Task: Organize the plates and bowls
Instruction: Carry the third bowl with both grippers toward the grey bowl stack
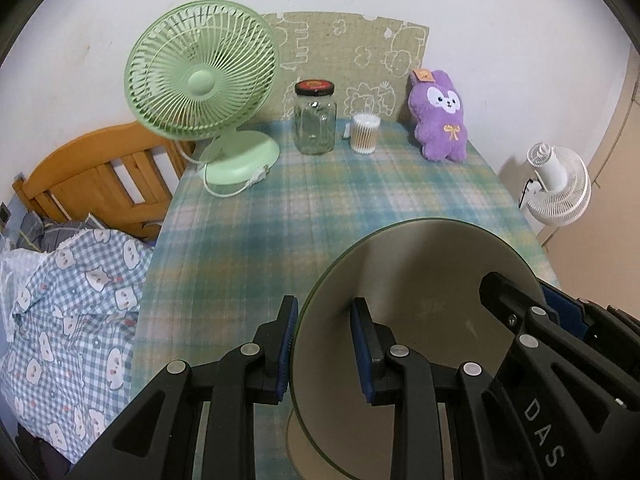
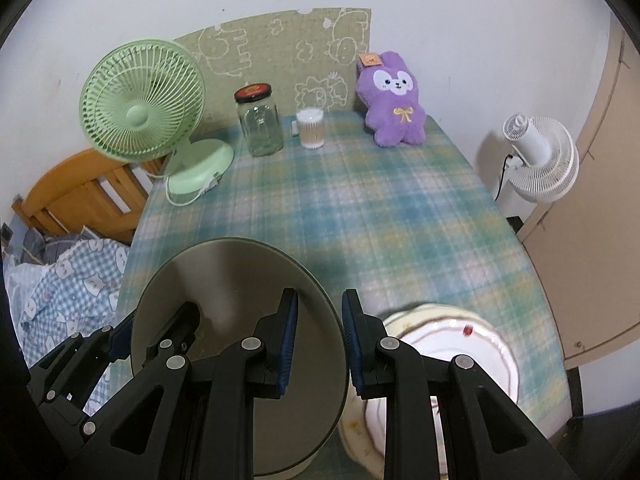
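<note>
Gripping grey bowl point(image 1: 420, 280) rim, left hand-held gripper point(image 1: 324, 348), right hand-held gripper point(image 2: 320, 340).

Along the back of the desk point(image 2: 360, 200), left to right, stand a table fan point(image 2: 144, 100), a jar point(image 2: 260, 124), a tub of cotton swabs point(image 2: 310, 128) and a plush rabbit point(image 2: 394, 100). Near the front, a bowl point(image 2: 240, 360) sits left of a stack of plates point(image 2: 460, 344). A bed point(image 1: 68, 300) lies left of the desk, a standing fan point(image 2: 540, 160) right.

Matt grey bowl point(image 1: 420, 280), glossy ceramic plate point(image 2: 452, 332), woven plaid tablecloth point(image 1: 320, 200) (soft-looking), clear glass jar point(image 1: 315, 124)
</note>
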Available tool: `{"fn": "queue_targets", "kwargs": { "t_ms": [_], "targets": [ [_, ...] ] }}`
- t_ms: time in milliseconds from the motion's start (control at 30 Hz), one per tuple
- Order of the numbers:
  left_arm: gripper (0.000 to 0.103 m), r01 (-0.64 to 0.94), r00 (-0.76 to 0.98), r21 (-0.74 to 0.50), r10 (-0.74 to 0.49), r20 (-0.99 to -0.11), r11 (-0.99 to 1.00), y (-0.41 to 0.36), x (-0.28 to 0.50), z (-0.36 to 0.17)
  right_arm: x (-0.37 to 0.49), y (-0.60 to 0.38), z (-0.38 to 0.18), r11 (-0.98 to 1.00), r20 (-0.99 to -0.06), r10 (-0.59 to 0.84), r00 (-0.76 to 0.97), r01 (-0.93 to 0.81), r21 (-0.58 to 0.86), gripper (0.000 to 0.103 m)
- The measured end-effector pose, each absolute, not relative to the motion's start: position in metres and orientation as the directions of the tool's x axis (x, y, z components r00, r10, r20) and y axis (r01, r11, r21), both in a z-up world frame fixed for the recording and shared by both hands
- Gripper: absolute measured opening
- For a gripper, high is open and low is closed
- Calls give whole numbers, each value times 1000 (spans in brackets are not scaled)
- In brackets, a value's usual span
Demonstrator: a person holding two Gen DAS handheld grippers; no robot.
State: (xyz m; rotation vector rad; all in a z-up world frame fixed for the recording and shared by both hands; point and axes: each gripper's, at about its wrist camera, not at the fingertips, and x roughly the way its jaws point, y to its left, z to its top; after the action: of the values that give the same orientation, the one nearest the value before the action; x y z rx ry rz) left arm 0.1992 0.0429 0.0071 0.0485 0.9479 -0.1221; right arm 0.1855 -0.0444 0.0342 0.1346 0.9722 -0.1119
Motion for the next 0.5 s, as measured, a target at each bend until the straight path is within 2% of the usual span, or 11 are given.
{"fn": "queue_targets", "kwargs": {
  "t_ms": [500],
  "targets": [
    [26, 154, 500, -21, -96, -861, 988, 58, 175, -37, 155, -28, -13, 979, -870, -44, 490, 197, 61, 26]
  ]
}}
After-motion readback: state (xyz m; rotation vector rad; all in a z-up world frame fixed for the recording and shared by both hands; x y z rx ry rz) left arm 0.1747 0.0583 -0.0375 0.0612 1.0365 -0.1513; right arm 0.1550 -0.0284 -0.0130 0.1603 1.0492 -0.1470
